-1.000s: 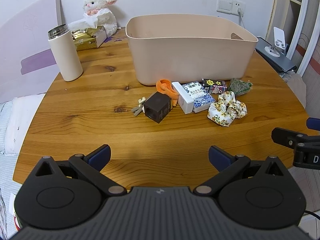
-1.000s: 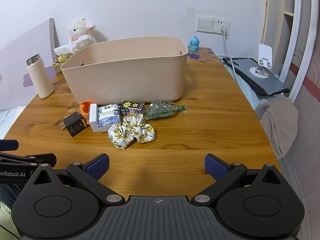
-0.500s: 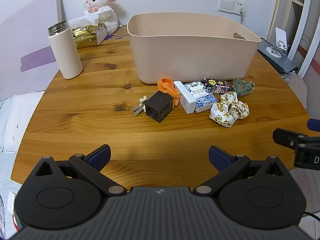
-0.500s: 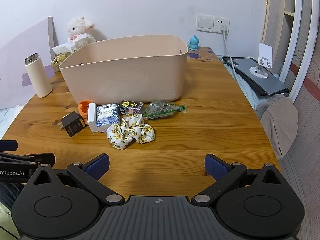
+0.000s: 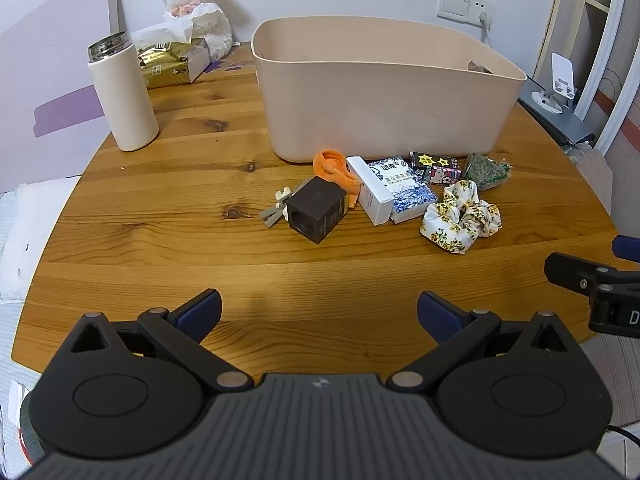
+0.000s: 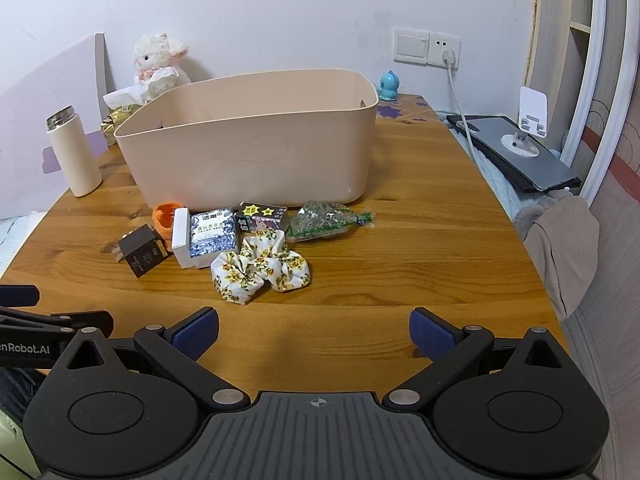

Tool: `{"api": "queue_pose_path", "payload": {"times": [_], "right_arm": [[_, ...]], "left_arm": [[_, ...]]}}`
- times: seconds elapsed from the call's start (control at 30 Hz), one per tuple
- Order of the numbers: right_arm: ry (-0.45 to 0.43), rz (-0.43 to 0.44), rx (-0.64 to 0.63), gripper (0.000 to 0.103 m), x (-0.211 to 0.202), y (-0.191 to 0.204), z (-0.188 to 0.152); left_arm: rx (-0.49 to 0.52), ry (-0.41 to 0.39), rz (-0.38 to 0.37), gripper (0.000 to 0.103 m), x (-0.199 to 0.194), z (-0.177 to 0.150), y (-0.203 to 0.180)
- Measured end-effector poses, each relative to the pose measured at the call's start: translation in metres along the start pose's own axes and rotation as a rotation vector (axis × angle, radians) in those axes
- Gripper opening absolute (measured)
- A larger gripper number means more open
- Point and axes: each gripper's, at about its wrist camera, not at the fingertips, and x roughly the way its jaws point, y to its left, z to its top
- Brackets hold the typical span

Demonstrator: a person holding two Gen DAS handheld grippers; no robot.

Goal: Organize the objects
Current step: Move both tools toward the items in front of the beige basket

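Observation:
A beige plastic bin (image 5: 380, 92) (image 6: 256, 148) stands on the round wooden table (image 5: 160, 240). In front of it lie a dark brown cube box (image 5: 316, 214) (image 6: 142, 252), an orange cloth piece (image 5: 334, 168) (image 6: 164, 216), a white and blue box (image 5: 390, 188) (image 6: 204, 236), a small black starred box (image 5: 434, 166) (image 6: 262, 216), a green packet (image 5: 486, 168) (image 6: 326, 222) and a floral scrunchie (image 5: 460, 218) (image 6: 260, 270). My left gripper (image 5: 318, 314) is open near the front edge, empty. My right gripper (image 6: 314, 332) is open too, short of the scrunchie.
A white thermos (image 5: 122, 94) stands at the left, with a gold tissue pack (image 5: 172, 66) and a plush lamb (image 5: 200, 12) behind it. A grey laptop with a phone stand (image 6: 520, 152) lies off the table's right. A small blue figurine (image 6: 388, 86) sits by the wall.
Both grippers have crept slightly forward toward the objects; the objects have not moved and both stay open.

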Motion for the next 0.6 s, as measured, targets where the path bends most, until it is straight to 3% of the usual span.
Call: {"api": "queue_pose_path", "payload": {"times": [0.6], "right_arm": [[-0.008,0.011,0.0,0.103,0.033,-0.002,0.004]], "left_arm": [[-0.015,0.05,-0.027,0.103,0.041,0.011,0.014]]}}
